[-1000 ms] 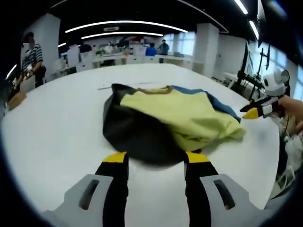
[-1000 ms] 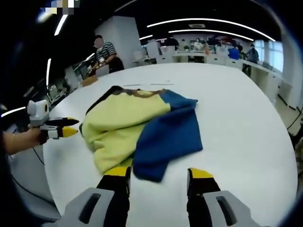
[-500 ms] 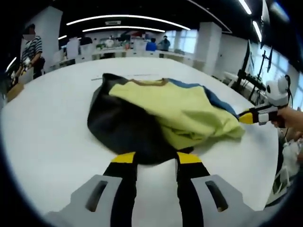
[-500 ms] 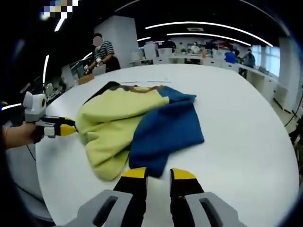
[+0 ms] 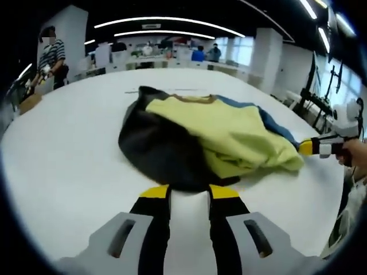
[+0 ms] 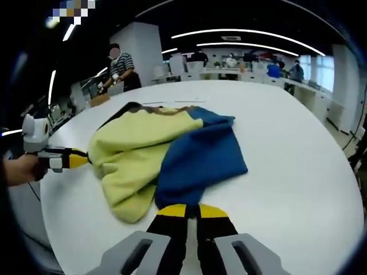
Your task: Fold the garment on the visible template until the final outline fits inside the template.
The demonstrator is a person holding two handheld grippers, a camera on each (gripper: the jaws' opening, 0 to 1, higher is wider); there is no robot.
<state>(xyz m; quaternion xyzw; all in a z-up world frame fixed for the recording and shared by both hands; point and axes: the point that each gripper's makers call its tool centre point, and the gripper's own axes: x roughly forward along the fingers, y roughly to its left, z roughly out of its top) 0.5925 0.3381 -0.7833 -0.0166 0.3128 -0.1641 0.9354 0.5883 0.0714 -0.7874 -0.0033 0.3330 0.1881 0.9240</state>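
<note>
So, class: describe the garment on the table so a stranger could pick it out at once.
On the big round white table lies one crumpled garment, a sweatshirt in three colour blocks. Yellow runs across the middle, blue on one side, black on the other, with a brownish neckline. It is the one coloured thing on the white tabletop.

bright ceiling strip lights (image 5: 166, 20) overhead; white table (image 5: 69, 149) evenly lit, mild glare; edges fisheye-curved, softly blurred
</note>
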